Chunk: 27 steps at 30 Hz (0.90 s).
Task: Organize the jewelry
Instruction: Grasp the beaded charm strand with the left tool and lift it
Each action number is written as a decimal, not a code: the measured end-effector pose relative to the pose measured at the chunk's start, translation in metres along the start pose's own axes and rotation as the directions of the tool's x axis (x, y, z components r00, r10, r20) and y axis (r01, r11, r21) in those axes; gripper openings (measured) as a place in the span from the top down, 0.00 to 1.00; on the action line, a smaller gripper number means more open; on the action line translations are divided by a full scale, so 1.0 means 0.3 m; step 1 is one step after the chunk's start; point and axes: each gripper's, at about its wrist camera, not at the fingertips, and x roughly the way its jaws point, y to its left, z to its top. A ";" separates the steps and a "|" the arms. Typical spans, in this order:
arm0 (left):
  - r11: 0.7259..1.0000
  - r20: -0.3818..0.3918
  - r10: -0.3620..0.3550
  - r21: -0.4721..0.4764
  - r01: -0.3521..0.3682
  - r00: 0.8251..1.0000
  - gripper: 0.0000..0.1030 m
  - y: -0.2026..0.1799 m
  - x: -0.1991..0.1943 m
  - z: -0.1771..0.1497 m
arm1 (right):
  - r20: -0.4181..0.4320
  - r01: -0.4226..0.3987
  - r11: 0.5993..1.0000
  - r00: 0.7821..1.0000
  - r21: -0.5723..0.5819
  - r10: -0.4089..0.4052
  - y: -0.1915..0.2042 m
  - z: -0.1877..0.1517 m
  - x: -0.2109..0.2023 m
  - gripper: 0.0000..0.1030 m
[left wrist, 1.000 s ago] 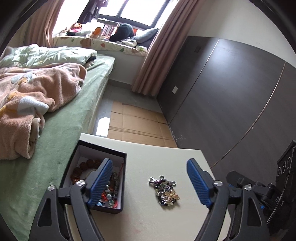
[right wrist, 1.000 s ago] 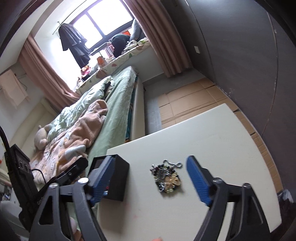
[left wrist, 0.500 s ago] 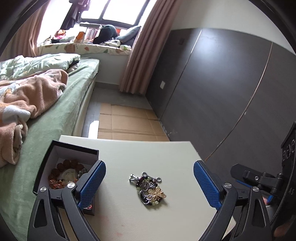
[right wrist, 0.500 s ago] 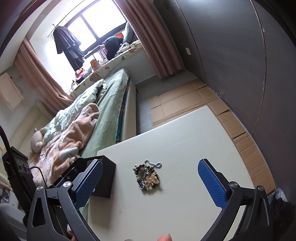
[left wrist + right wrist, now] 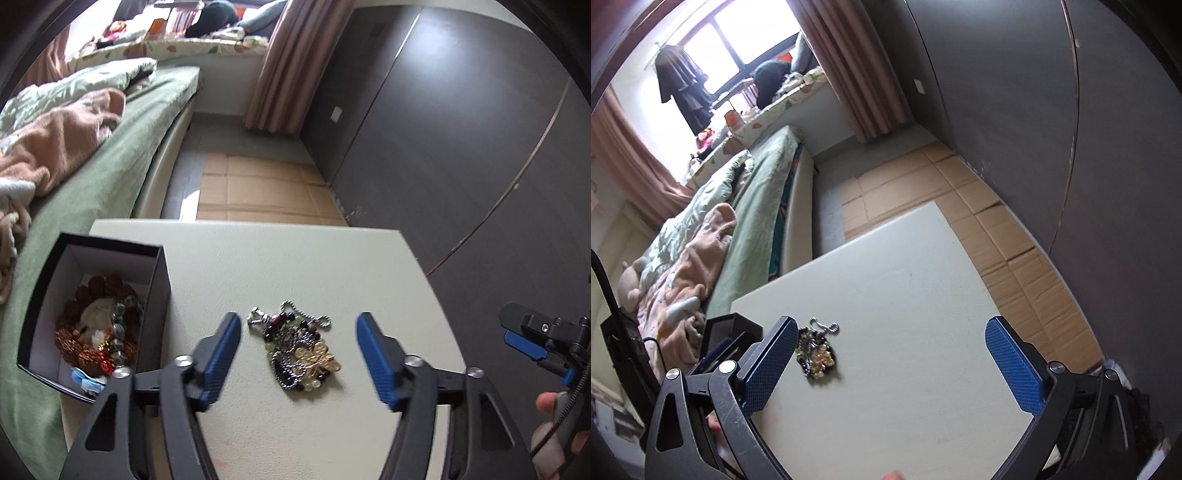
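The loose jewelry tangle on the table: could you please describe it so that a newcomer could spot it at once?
Find the pale table beside the green bed. To the right of the open black box of beaded bracelets, between the left gripper fingers, lies the jewelry tangle. It is the only piece outside the box, with a gold flower charm and silver ball chain.

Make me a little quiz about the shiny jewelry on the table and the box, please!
1. True or false: the jewelry pile lies between the open fingers of the left gripper.
2. Which side of the pile is the black box on in the left wrist view? A) left B) right C) behind it
3. Fill in: the box already holds brown ______ and is sitting on the white table.

Key
1. True; the pile rests on the table, not gripped.
2. A
3. beads

The right gripper is open too, and holds nothing.
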 end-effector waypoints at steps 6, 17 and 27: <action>0.999 -0.076 0.024 -0.031 -0.027 0.997 0.62 0.028 0.083 0.003 | -0.062 -0.021 0.999 0.998 0.047 0.024 -0.030 0.003 0.054 0.11; 0.992 -0.124 0.122 -0.026 -0.126 0.985 0.84 0.040 0.171 -0.017 | -0.087 -0.024 0.998 0.996 0.066 0.030 -0.035 0.019 0.089 0.11; 0.992 -0.133 0.129 0.004 -0.130 0.983 0.85 0.029 0.199 -0.029 | -0.106 -0.024 0.998 0.994 0.054 0.029 -0.016 0.017 0.106 0.11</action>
